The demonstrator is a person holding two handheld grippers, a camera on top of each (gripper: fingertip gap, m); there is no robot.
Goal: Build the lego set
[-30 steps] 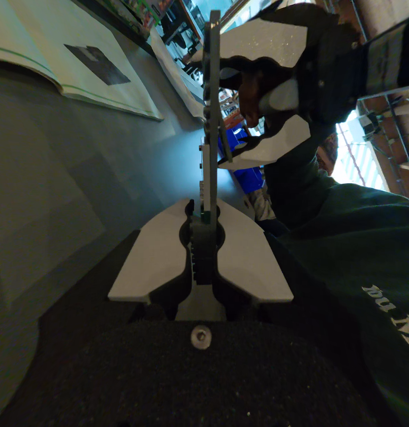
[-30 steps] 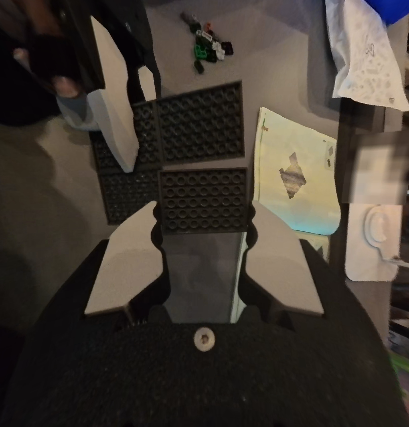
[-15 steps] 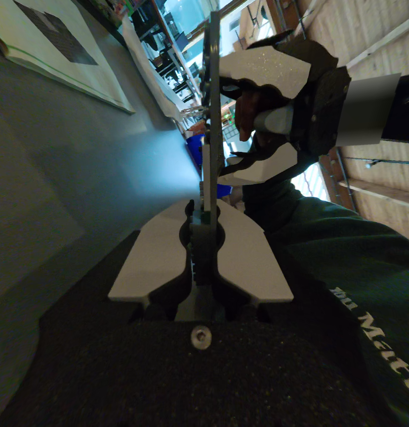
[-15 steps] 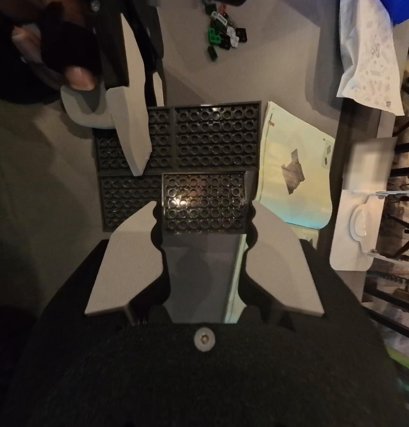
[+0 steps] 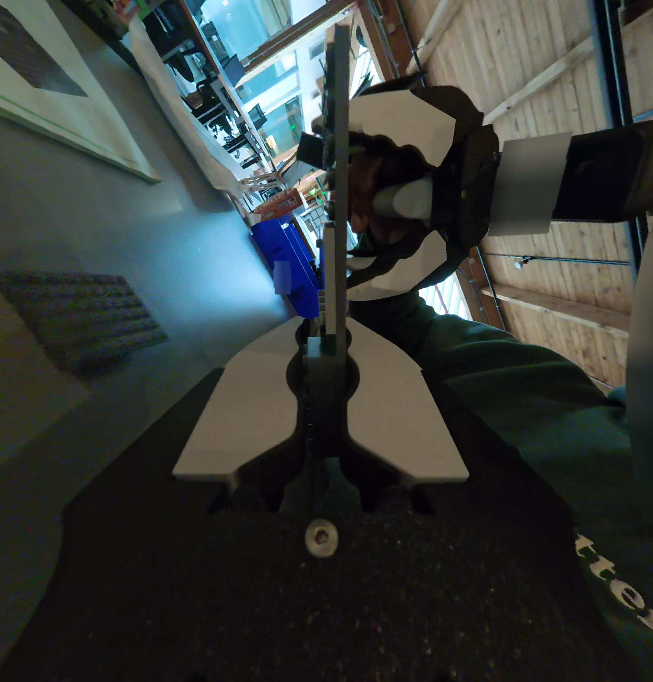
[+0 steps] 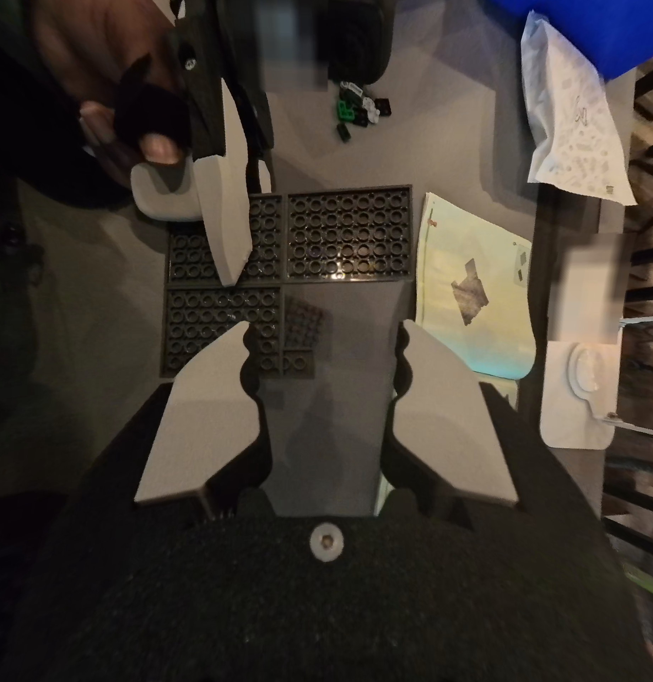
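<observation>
Clamping the dark grey plate assembly (image 5: 335, 236) edge-on, the left gripper (image 5: 323, 365) holds it above the table (image 5: 96, 228); the right gripper (image 6: 325, 354) stands with fingers spread, empty.

White lettering runs along my dark green sleeve (image 5: 561, 461); small printed marks sit on the open instruction booklet (image 6: 472, 288).
</observation>
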